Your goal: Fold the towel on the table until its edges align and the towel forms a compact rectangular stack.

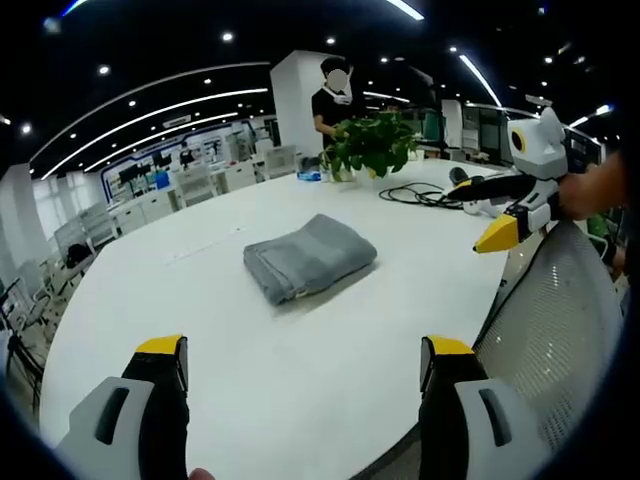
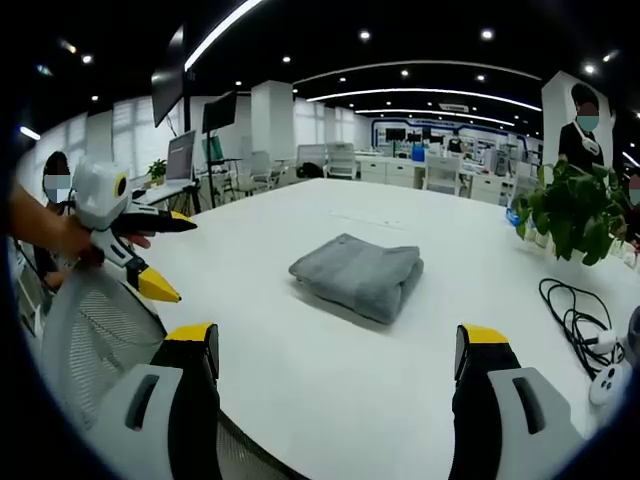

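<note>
A grey towel [image 1: 310, 257] [image 2: 360, 272] lies folded in a compact thick rectangle near the middle of the white table [image 1: 250, 400] [image 2: 330, 400], with no gripper touching it. My left gripper [image 1: 304, 350] is open and empty, near the table's edge and well short of the towel. It enters the right gripper view at the left [image 2: 172, 255], jaws apart, held by a hand [image 2: 60, 235]. My right gripper [image 2: 340, 340] is likewise open and empty, back from the towel. In the left gripper view it hangs at the right [image 1: 475, 212], jaws apart, off the table's edge.
A potted plant [image 1: 372, 142] [image 2: 575, 205] stands at the table's far side. A black cable [image 1: 415, 193] [image 2: 575, 320] coils beside it. A mesh chair back [image 1: 560, 320] [image 2: 90, 340] sits at the table's near edge. A person [image 1: 335, 100] [image 2: 580, 125] stands behind the plant.
</note>
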### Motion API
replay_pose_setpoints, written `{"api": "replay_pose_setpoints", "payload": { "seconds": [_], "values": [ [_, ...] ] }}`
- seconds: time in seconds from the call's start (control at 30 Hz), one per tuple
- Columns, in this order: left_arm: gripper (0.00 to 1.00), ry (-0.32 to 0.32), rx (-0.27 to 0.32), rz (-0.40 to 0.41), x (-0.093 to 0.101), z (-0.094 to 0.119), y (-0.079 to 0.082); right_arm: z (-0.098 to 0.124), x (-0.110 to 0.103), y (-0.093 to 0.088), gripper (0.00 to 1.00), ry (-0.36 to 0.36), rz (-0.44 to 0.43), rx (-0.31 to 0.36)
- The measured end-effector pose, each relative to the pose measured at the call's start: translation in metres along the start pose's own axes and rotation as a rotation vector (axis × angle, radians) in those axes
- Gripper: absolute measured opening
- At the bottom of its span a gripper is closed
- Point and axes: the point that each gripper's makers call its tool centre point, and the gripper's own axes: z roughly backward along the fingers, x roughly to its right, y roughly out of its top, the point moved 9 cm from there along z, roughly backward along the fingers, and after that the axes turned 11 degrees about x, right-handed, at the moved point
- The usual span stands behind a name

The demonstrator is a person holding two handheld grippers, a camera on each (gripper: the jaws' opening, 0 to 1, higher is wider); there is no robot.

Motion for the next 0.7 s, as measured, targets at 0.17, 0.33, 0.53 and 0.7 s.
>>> {"api": "replay_pose_setpoints", "payload": {
  "seconds": [0.17, 0.33, 0.53, 0.7],
  "values": [
    [0.99, 0.01, -0.013, -0.007, -0.006, 0.003, -0.003, 0.001, -0.001, -0.001, 0.99, 0.001, 0.0, 0.002],
    [0.97, 0.011, -0.011, -0.035, -0.012, 0.004, -0.006, 0.001, -0.001, -0.003, 0.99, -0.021, -0.014, 0.03],
    [0.97, 0.023, 0.023, -0.014, -0.014, 0.005, -0.005, 0.003, 0.005, -0.013, 0.99, -0.049, -0.017, 0.022],
    [0.97, 0.006, 0.031, -0.03, -0.013, 0.004, -0.005, 0.004, 0.009, -0.009, 0.99, -0.081, -0.043, 0.069]
  ]
}}
